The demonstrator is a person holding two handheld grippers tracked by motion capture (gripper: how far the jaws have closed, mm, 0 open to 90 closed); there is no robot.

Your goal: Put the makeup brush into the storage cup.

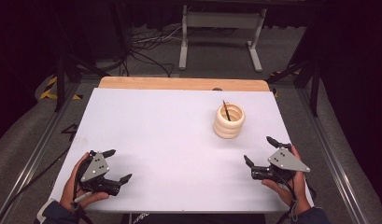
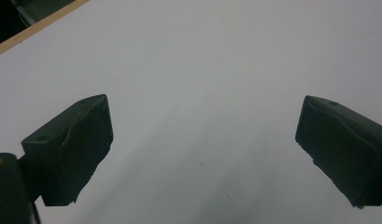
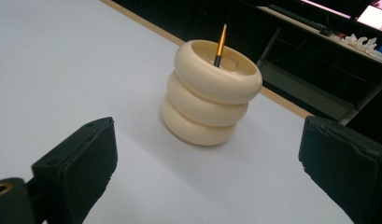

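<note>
- Left tool and right tool, jaws spread and empty, rest near the tabletop's near corners.
- Toward the far right edge stands a cream ribbed holder with a slim pen: likely rigid, smooth, tippable; grip the pen's upper shaft.

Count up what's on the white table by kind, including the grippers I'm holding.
Cream ringed holder: 1
Pen standing in the holder: 1
Handheld grippers: 2, the left gripper and the right gripper, both with fingers open
Total: 4
</note>
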